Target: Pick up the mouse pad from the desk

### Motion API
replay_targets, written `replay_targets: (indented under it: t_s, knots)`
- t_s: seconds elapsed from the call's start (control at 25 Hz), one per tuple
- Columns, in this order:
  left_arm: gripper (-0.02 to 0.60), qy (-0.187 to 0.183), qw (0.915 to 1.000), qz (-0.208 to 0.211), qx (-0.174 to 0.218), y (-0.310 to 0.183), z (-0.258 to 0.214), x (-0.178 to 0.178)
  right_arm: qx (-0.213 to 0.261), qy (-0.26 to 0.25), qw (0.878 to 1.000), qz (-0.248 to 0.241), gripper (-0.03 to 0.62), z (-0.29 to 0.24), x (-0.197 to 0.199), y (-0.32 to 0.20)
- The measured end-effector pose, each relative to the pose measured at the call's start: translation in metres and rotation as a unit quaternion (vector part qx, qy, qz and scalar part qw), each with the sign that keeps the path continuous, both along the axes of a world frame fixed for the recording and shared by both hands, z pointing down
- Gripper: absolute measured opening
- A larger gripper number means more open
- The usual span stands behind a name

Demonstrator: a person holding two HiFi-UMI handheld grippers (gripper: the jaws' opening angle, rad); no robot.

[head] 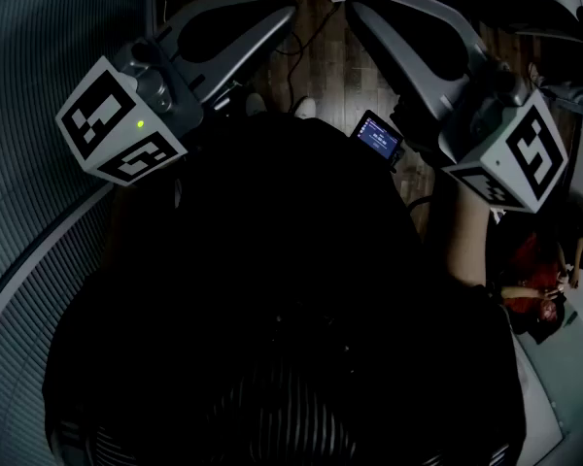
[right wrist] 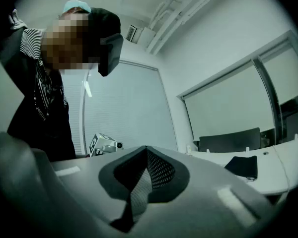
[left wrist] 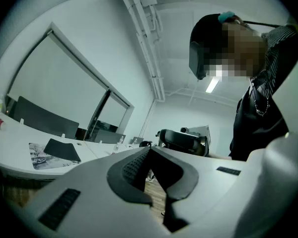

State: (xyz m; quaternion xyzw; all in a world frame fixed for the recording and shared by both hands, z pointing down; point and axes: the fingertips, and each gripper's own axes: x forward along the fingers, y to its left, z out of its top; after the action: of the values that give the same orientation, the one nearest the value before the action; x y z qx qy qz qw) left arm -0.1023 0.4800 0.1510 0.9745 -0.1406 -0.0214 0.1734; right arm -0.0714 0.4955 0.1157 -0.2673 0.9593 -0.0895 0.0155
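**A:** Where is the pad at this moment?

**B:** The flat black rectangular mouse pad (left wrist: 62, 149) lies on the curved white desk (left wrist: 17, 135), at the left of the left gripper view. Its near edge overlaps a printed paper sheet (left wrist: 38, 159). Dark chair backs (left wrist: 42, 119) stand behind the desk.

**A:** Is either tool near it?

**B:** No, both are well apart from it. The person in black clothing (head: 272, 309) holds them level and close to the body, above a brown wooden floor (head: 330, 61).

**A:** How do the jaws stand on the left?

**B:** The left gripper (left wrist: 148, 150) has its grey jaws brought together, tips touching, with nothing between them. A bit of floor shows through the slot lower down between the pads.

**A:** And the right?

**B:** The right gripper (right wrist: 146, 148) is closed all the way too — pads pressed together, holding nothing. In its view a dark flat piece (right wrist: 243, 166) lies on the desk at the right; I cannot tell whether it is the same pad.

**A:** Anything else in the head view?

**B:** The left marker cube (head: 121, 119) and the right marker cube (head: 515, 153), both black-and-white — and between the tools a small device with a lit blue screen (head: 377, 136).
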Motion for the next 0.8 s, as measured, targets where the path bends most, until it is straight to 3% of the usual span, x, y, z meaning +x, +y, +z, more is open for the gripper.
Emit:
replay_targets:
  t_s: [0.32, 0.6, 0.8]
  knots:
    - [0.008, -0.003, 0.9999, -0.011, -0.003, 0.017, 0.01, 0.006, 0.012, -0.004, 1.0, -0.018, 0.003, 0.004, 0.003, 0.02]
    - [0.008, -0.017, 0.9998, -0.01, -0.001, 0.028, 0.013, 0.031, 0.009, -0.007, 1.0, -0.011, 0.005, 0.014, 0.03, 0.027]
    - [0.008, -0.034, 0.9993, -0.003, -0.013, 0.019, 0.014, 0.067, -0.011, -0.026, 1.0, -0.001, 0.005, 0.019, 0.069, 0.016]
